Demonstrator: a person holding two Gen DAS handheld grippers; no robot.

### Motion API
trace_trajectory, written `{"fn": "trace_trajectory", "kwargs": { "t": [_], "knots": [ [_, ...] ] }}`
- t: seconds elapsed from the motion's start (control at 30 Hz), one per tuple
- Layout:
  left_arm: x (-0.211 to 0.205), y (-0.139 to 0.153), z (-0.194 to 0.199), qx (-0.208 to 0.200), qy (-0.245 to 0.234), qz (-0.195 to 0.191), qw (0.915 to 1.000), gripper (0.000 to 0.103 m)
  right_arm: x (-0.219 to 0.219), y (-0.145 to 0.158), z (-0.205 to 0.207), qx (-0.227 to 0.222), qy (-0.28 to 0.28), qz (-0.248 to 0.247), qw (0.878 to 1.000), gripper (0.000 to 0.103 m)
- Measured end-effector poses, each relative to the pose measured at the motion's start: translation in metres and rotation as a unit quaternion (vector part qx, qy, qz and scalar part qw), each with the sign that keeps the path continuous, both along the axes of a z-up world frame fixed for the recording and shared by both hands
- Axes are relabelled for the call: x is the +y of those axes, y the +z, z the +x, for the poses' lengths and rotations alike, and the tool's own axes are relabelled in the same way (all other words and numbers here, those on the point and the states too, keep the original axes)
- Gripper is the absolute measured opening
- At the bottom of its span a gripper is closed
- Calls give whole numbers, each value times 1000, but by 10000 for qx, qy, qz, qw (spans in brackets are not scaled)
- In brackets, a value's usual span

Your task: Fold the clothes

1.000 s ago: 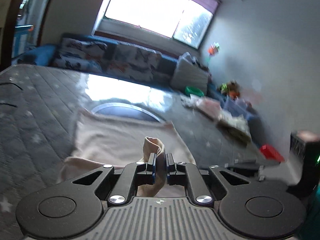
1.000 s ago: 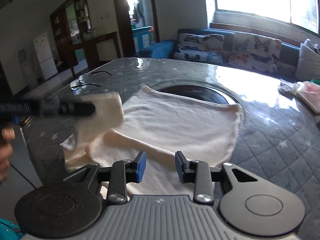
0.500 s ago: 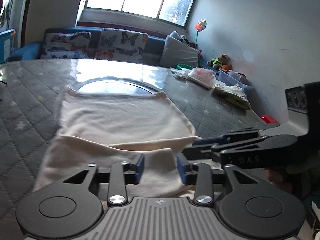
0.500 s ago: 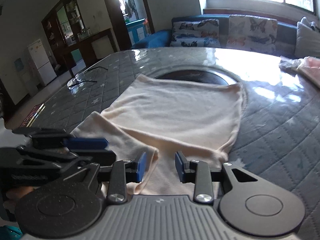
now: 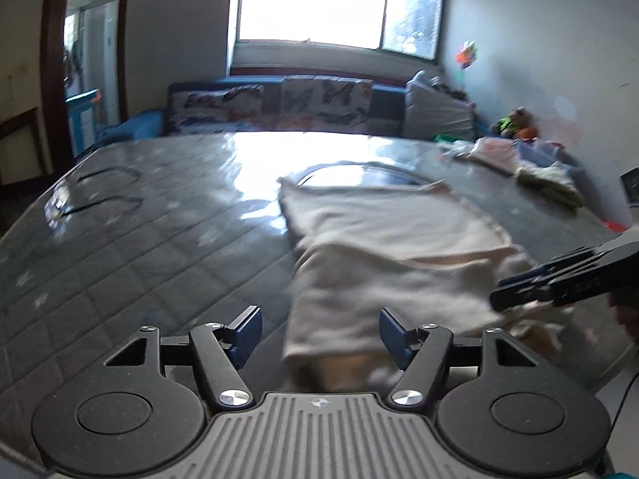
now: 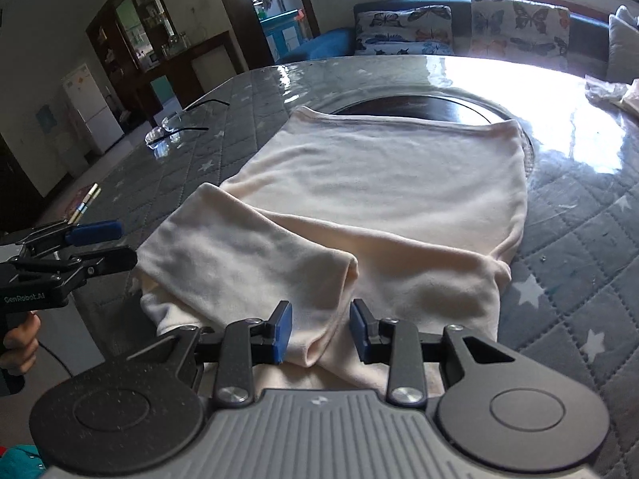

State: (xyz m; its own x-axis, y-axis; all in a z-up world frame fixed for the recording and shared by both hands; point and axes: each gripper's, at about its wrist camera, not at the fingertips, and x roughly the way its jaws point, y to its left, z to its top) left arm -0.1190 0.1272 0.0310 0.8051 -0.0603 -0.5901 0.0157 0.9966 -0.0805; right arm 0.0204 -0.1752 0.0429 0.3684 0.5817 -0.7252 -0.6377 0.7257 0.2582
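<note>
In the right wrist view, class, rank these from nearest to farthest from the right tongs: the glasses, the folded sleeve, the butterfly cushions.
1. Folded sleeve, just ahead of the right tongs, slightly left.
2. Glasses, far left on the table.
3. Butterfly cushions, on the sofa beyond the table.

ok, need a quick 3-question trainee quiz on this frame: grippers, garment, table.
1. True or false: the left gripper is shut on the cream garment.
2. Which lies on the quilted table left of the garment in the right wrist view? A) eyeglasses B) a mug C) scissors
3. Fill in: the sleeve lies folded ___ the garment's body.

Key
1. False. Its jaws stand wide apart, holding nothing; the right gripper is open too.
2. A, the eyeglasses.
3. Over (across) it, at the near end.
</note>
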Motion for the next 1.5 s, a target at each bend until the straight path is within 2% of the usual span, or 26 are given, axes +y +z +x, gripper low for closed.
{"fn": "trace_trajectory", "kwargs": {
  "t": [0.07,0.2,0.33,0.63,0.73,0.8,1.03,1.2,1.5],
  "knots": [
    [2,-4,-1,66,63,3,10000,70,3,0,-1,0,-13,-22,10000,27],
    [0,-10,0,122,60,84,9999,70,7,3,-4,-132,18,-149,9998,6],
    [-3,-13,1,141,13,156,9998,70,5,14,-6,-382,-32,-87,9992,4],
    [-12,-18,8,94,-84,335,9994,68,1,61,-12,-1349,-19,-43,9909,4],
    [-15,-18,11,96,-96,393,9991,65,1,74,-11,-1535,11,25,9881,4],
    [-17,-19,13,105,-92,439,9989,58,3,81,-10,-1640,34,52,9864,4],
    [-13,-20,14,134,19,484,9987,49,3,101,-10,-1966,-2,138,9804,4],
    [-9,-19,10,125,12,482,9988,45,-6,96,-11,-1937,-99,25,9810,4],
    [-11,-21,7,228,-169,585,9979,42,-21,38,-6,-1227,-422,-468,9904,4]
  ]
}}
